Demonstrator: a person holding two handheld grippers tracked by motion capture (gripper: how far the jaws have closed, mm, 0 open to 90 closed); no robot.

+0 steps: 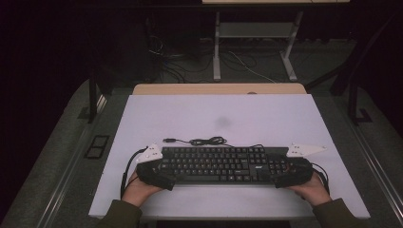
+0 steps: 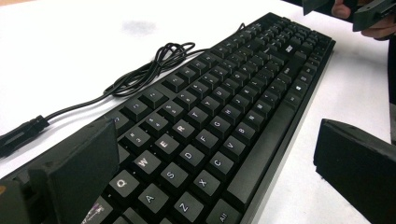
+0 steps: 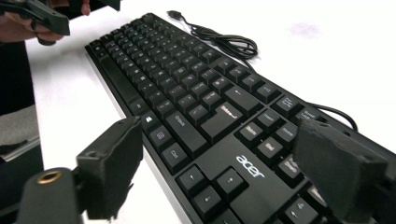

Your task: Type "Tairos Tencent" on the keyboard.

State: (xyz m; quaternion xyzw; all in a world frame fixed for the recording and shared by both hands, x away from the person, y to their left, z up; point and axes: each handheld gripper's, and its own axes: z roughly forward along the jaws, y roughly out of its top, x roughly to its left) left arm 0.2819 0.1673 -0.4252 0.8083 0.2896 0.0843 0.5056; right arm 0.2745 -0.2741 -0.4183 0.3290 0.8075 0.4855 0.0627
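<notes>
The left gripper (image 1: 159, 172) straddles the left end of the black keyboard (image 1: 216, 164) with jaws spread, not clamped. The keyboard lies flat on the white table (image 1: 228, 114), its cable (image 1: 202, 141) coiled just behind it. At the keyboard's right end, the right gripper (image 1: 290, 173) likewise straddles it, jaws apart.

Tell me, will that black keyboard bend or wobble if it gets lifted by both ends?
Probably not much. The keyboard is one long, flat, hard-looking slab, so it should stay stiff. With the left gripper and right gripper open at opposite ends, it would likely lift level. Its loose cable looks floppy and would probably trail behind.
</notes>
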